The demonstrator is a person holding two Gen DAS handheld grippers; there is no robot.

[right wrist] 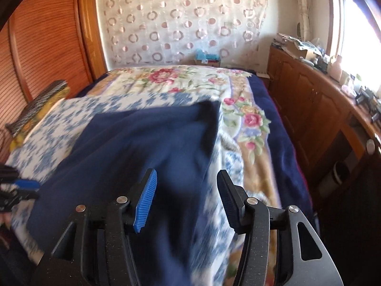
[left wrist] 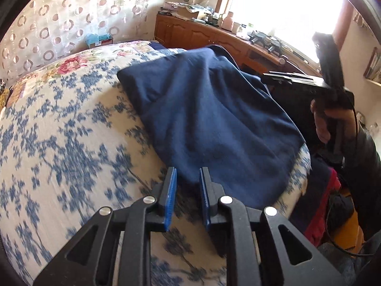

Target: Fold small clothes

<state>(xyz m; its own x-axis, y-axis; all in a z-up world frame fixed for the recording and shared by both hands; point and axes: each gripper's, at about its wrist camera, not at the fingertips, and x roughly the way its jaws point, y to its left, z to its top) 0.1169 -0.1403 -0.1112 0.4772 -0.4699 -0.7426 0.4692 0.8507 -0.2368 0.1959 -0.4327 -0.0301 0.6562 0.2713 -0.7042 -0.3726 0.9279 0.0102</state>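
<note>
A navy blue garment [left wrist: 209,119] lies folded over on the bed's blue-and-white flowered cover [left wrist: 59,131]. My left gripper [left wrist: 188,181] sits low over the garment's near corner. Its blue pads [left wrist: 170,197] stand a narrow gap apart and do not press on the cloth. In the right wrist view my right gripper [right wrist: 187,176] hovers over the same garment [right wrist: 142,147], its jaws wide apart and nothing between them. From the left wrist view, a hand holds the right gripper [left wrist: 273,77] raised at the garment's far right side. The left gripper [right wrist: 21,186] shows at the right view's left edge.
A wooden cabinet [right wrist: 309,100] topped with clutter runs along the bed's right side under a bright window. A louvred wooden wardrobe [right wrist: 47,47] stands to the left. Dark and red clothes [left wrist: 321,202] lie at the bed's near right edge. A circle-patterned curtain [right wrist: 181,19] hangs behind the bed.
</note>
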